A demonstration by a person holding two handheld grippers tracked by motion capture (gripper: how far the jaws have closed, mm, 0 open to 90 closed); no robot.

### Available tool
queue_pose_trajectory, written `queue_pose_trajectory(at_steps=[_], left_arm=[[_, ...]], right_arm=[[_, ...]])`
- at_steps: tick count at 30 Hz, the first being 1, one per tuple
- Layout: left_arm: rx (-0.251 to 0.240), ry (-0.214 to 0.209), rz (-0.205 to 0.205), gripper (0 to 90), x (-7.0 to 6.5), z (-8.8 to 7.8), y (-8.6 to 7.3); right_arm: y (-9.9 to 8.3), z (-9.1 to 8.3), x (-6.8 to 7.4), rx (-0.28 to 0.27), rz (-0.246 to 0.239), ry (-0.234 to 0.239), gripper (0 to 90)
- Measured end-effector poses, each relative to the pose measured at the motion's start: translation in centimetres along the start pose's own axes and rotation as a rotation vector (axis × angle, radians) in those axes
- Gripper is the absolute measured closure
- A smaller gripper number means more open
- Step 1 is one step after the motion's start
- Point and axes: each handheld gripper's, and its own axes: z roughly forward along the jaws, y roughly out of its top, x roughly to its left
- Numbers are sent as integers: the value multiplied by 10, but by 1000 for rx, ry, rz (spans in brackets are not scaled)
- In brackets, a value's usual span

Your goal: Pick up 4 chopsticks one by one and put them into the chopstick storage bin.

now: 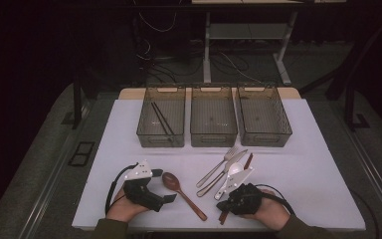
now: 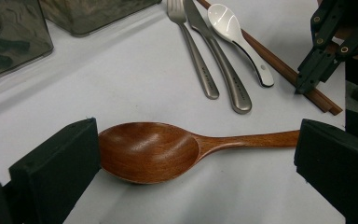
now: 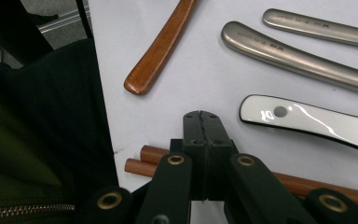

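A wooden spoon [image 2: 154,151] lies on the white table cover [image 1: 129,129], across the gap between the wide-apart jaws of my left gripper [image 2: 196,140]. The jaws are open and the spoon [image 1: 181,191] rests flat just ahead of them. My right gripper [image 3: 200,119] is shut with its pads pressed together and nothing between them. It hovers over the near end of a pair of brown chopsticks [image 3: 140,163]. Beside it lie a white ceramic spoon [image 3: 307,121], a steel knife [image 3: 298,58] and a steel fork [image 3: 317,28].
Three clear bins stand in a row at the back: left [image 1: 159,140], middle [image 1: 213,140], right [image 1: 266,140]. Black chopsticks [image 1: 161,119] lie in the left bin. The table's front edge is close under both hands.
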Motion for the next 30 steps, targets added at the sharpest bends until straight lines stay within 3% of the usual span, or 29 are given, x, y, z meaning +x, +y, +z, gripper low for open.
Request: queue_pose_trajectory(at_steps=[14,19,23,30], left_arm=[[3,0,1,0,0,0,0],[0,1,1,0,0,0,0],[-1,0,-1,0,0,0,0],[2,0,0,0,0,0,0]], right_arm=[[-12,-11,-6,3,37,-35,895],[-13,-19,-10,-25,57,-45,894],[-17,-33,-22,-66,114,-87,895],[-28,-59,-58,-101,217,-209,858]])
